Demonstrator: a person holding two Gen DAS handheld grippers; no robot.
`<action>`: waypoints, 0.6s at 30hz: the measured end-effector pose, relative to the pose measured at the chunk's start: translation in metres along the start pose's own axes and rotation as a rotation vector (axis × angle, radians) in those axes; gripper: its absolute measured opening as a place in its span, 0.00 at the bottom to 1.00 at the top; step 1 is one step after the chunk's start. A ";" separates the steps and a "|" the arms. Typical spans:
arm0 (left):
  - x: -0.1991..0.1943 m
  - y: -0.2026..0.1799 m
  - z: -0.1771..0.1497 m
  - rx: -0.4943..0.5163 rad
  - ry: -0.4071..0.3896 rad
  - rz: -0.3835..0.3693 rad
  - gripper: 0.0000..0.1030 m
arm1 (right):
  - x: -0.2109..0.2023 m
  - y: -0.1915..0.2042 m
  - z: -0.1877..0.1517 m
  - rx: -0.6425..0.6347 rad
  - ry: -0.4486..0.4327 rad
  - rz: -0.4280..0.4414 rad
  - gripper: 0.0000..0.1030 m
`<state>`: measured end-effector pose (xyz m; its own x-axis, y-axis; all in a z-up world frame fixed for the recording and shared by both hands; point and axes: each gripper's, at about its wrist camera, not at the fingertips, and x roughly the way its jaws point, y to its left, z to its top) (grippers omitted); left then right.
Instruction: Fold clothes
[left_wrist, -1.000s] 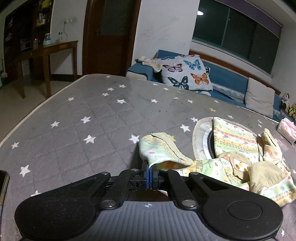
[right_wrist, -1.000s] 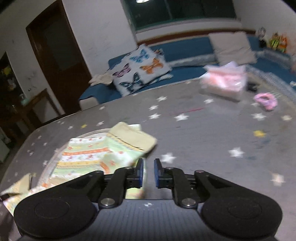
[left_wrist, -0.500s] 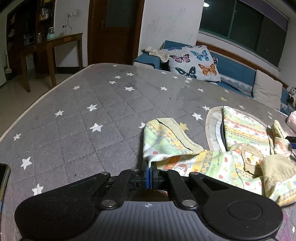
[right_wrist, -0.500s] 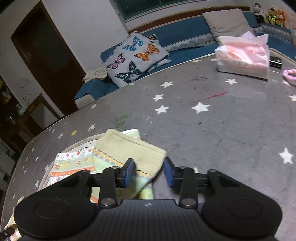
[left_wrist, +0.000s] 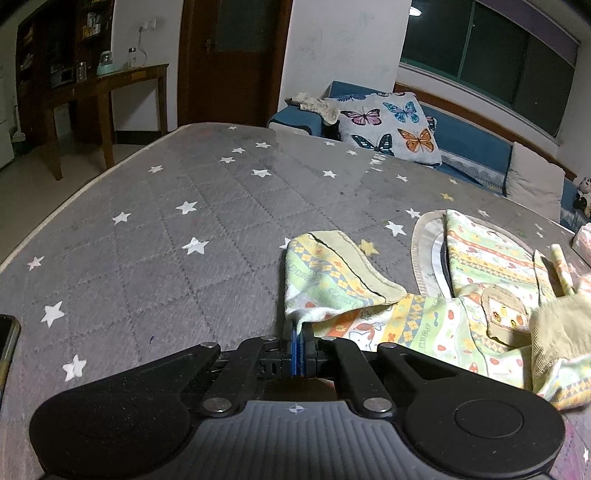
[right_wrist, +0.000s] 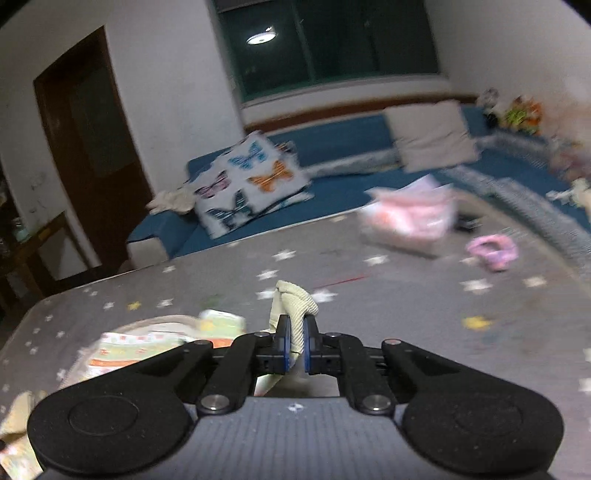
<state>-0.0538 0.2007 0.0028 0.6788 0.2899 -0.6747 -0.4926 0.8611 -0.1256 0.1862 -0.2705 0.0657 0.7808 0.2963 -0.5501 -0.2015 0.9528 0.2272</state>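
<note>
A small patterned green-and-yellow child's garment (left_wrist: 436, 317) lies crumpled on the grey star-print mattress (left_wrist: 184, 236). My left gripper (left_wrist: 299, 341) is shut on the edge of one cuffed leg (left_wrist: 328, 280) at the garment's left end. In the right wrist view my right gripper (right_wrist: 295, 345) is shut on the ribbed beige cuff (right_wrist: 295, 301), which bunches up above the pads and is lifted off the mattress (right_wrist: 406, 314). The remainder of the garment (right_wrist: 147, 343) trails to the lower left in that view.
A phone (left_wrist: 6, 343) lies at the mattress's left edge. A pink tissue pack (right_wrist: 410, 218) and a pink hair tie (right_wrist: 491, 251) sit at the far right. A butterfly pillow (left_wrist: 388, 125) rests on the blue sofa behind; a wooden table (left_wrist: 103, 88) stands left.
My right gripper was open around the beige cuff and has shut on it and lifted it. The left gripper stays shut on the leg edge, which now lies flatter on the mattress.
</note>
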 end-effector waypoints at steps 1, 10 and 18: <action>-0.001 0.000 -0.001 0.000 -0.001 -0.002 0.02 | -0.012 -0.008 -0.001 -0.002 -0.010 -0.023 0.06; -0.008 0.005 -0.011 0.008 0.002 0.000 0.02 | -0.100 -0.075 -0.043 0.029 -0.056 -0.257 0.06; -0.010 0.007 -0.021 0.012 0.009 0.012 0.02 | -0.111 -0.118 -0.094 0.115 0.028 -0.361 0.06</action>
<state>-0.0758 0.1949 -0.0064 0.6678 0.2969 -0.6825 -0.4946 0.8623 -0.1087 0.0680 -0.4099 0.0245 0.7728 -0.0542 -0.6324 0.1525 0.9830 0.1022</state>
